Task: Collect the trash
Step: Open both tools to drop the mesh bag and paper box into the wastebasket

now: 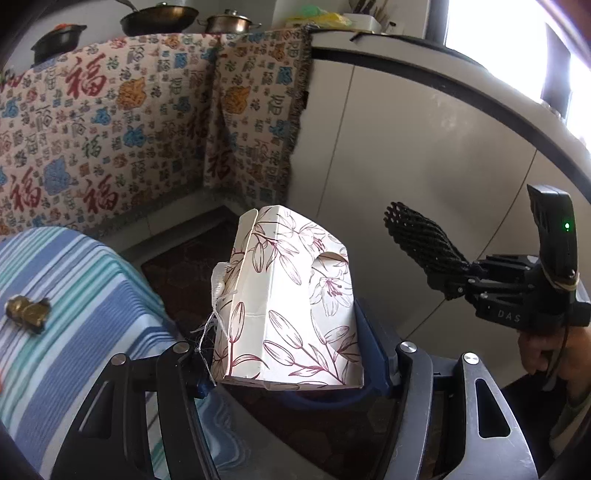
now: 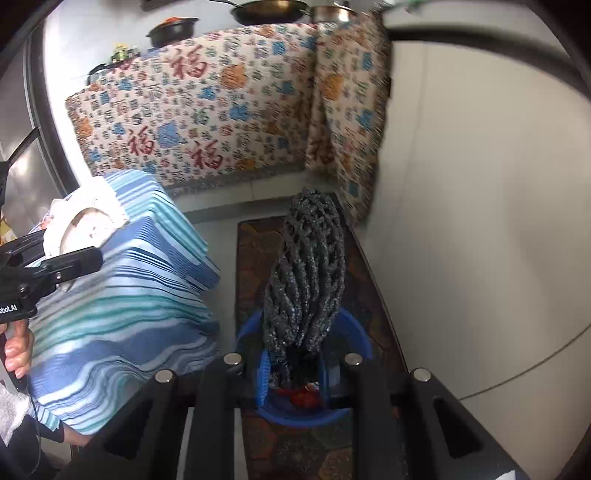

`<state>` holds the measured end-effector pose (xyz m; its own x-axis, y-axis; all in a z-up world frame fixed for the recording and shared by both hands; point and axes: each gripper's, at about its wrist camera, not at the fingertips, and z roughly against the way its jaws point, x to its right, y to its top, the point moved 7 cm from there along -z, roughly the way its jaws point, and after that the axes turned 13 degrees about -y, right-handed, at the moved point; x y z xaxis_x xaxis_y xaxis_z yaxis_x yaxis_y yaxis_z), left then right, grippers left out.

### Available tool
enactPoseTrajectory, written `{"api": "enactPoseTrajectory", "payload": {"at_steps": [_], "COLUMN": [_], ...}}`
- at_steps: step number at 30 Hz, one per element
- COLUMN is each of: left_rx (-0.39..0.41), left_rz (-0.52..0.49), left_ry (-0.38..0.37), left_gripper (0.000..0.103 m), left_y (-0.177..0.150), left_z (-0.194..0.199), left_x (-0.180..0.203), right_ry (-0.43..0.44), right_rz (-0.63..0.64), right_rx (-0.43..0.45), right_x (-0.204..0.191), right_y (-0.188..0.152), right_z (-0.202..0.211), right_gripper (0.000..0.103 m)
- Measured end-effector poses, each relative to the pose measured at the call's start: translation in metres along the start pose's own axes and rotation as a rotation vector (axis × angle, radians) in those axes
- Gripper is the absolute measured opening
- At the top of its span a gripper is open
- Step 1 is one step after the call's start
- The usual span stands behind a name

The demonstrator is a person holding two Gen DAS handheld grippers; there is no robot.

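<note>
My left gripper point(image 1: 291, 373) is shut on a white paper box with a purple lily print point(image 1: 291, 306), held upright over a blue bin whose rim point(image 1: 373, 354) shows behind it. My right gripper point(image 2: 293, 365) is shut on a black foam net sleeve point(image 2: 304, 280) and holds it above the blue bin point(image 2: 354, 336), which has something red inside. The right gripper also shows in the left wrist view point(image 1: 454, 284) with the net point(image 1: 421, 240), to the right of the box. A crumpled gold wrapper point(image 1: 27, 314) lies on the striped cloth point(image 1: 74, 295).
A table under a blue striped cloth point(image 2: 129, 288) stands to the left. A patterned cloth with red characters point(image 1: 110, 122) covers a counter behind, with pans point(image 1: 159, 18) on top. White cabinet fronts point(image 1: 406, 147) run along the right. A dark mat point(image 2: 258, 258) covers the floor.
</note>
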<state>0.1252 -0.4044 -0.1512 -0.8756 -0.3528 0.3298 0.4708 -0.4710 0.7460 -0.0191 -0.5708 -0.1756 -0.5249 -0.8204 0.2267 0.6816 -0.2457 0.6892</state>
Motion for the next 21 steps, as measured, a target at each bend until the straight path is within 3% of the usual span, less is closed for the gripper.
{"api": "enactPoseTrajectory", "payload": {"at_steps": [8,21], "left_rx": [-0.057,-0.123], "left_rz": [-0.001,0.010], "left_ry": [-0.022,-0.033], "left_gripper": [0.065,0.065], "left_y": [0.003,-0.009], "left_z": [-0.059,-0.098], "left_x": [0.020,0.022], "right_ry": [0.014,0.022], "right_rz": [0.005,0.014], "right_rx": [-0.048,-0.077], "right_x": [0.031,0.034], "right_y": [-0.016,-0.013], "right_z": [-0.025,-0.053], "right_gripper": [0.021,0.023]}}
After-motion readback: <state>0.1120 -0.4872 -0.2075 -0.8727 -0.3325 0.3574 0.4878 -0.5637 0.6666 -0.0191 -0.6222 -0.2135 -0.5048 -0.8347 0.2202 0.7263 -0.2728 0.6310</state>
